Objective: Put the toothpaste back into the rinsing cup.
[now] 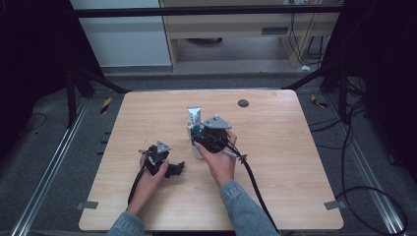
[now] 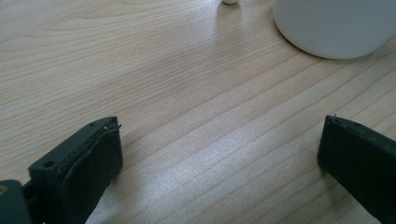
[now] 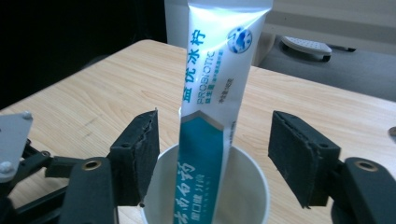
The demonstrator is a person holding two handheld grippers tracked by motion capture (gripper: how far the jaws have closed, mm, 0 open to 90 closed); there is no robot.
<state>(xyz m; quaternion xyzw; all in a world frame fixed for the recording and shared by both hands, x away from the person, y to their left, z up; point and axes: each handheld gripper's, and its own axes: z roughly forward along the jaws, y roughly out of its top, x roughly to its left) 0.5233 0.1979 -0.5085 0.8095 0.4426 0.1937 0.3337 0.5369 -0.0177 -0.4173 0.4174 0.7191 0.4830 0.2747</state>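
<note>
Toothpaste tube (image 3: 212,121) upright in cup (image 3: 243,186)

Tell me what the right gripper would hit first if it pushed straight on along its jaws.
Likely the white-and-teal toothpaste tube, standing in the white paper cup, between the right gripper's open jaws; depth is unclear.

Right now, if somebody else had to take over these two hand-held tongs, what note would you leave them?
Right tongs: open, jaws either side of the toothpaste tube without touching it.
Left tongs: open, nothing between them, low over the table.
Things: the tube stands tail up, leaning in the white cup near the table's middle.
Done: the tube is in the cup and looks released.
Left: probably just draw the right tongs back without tipping the cup.
</note>
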